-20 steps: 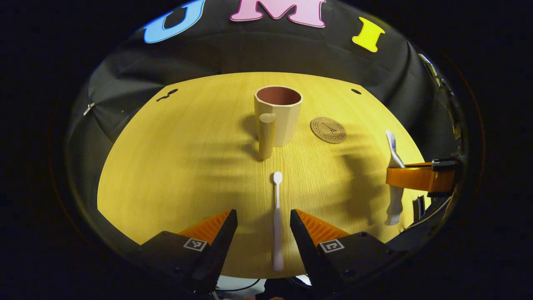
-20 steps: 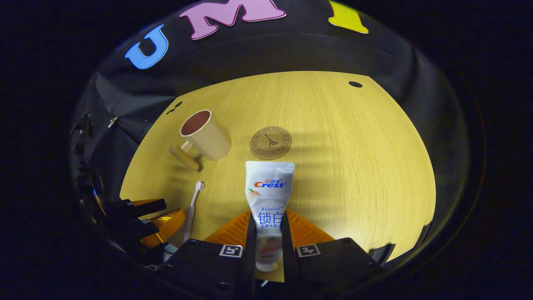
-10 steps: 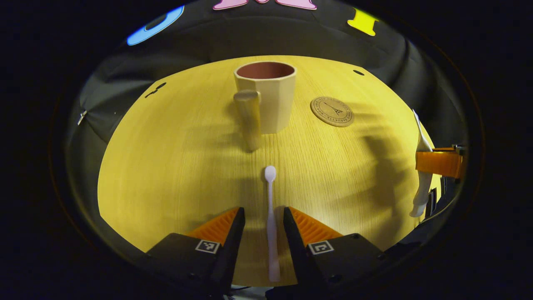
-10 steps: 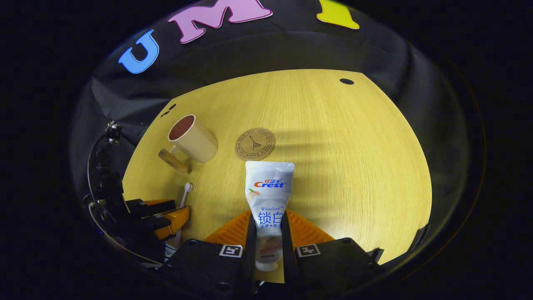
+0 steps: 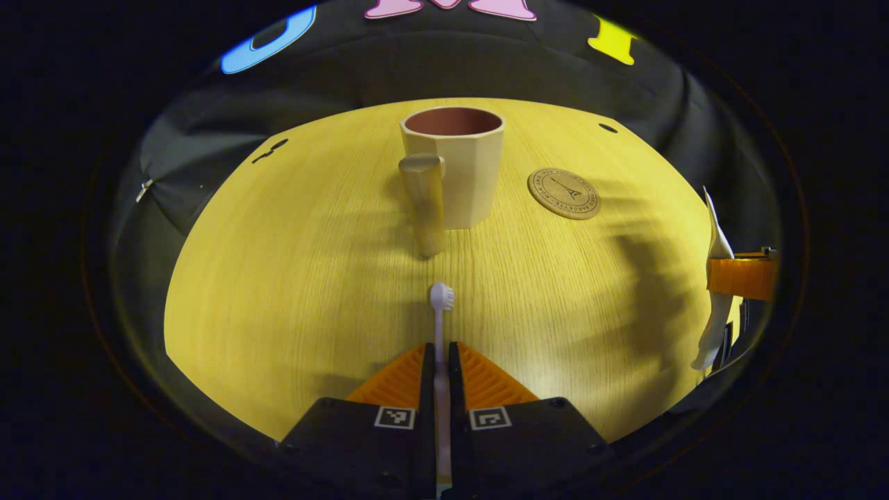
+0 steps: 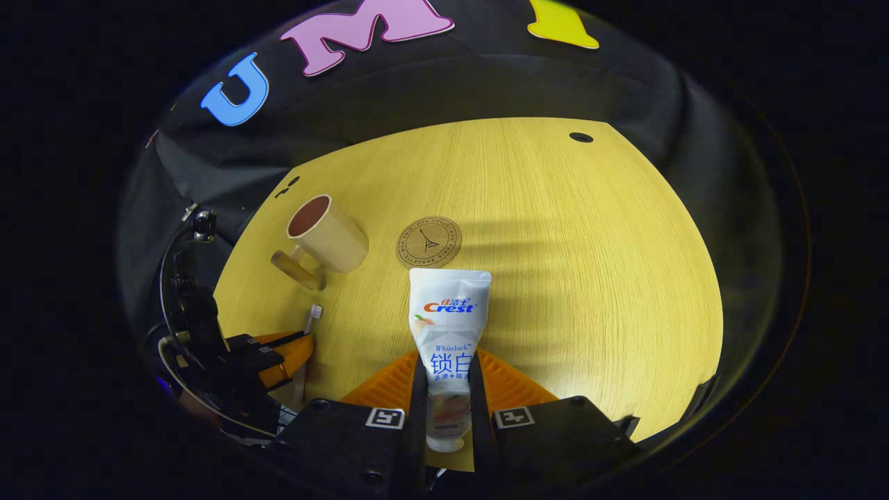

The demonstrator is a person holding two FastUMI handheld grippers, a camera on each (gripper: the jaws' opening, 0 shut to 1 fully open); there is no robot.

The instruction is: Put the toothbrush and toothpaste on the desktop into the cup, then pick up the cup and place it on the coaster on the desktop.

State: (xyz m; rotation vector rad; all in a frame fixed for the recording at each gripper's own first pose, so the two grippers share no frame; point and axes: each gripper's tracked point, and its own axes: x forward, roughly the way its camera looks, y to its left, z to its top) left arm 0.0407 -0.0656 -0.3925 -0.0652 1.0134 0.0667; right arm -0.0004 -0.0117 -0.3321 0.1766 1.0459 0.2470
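Toothbrush (image 5: 439, 326) and toothpaste (image 6: 447, 333) seemingly clamped

Surface: a round desktop (image 5: 292, 278) of pale yellow wood grain, with small dark holes near its far edge.
Cup (image 5: 462, 167): stands upright on the desktop, its handle turned toward the left gripper view's camera, its inside reddish-brown.
Coaster (image 5: 564, 194): a flat round brown disc with a printed emblem, lying just beside the cup, apart from it.
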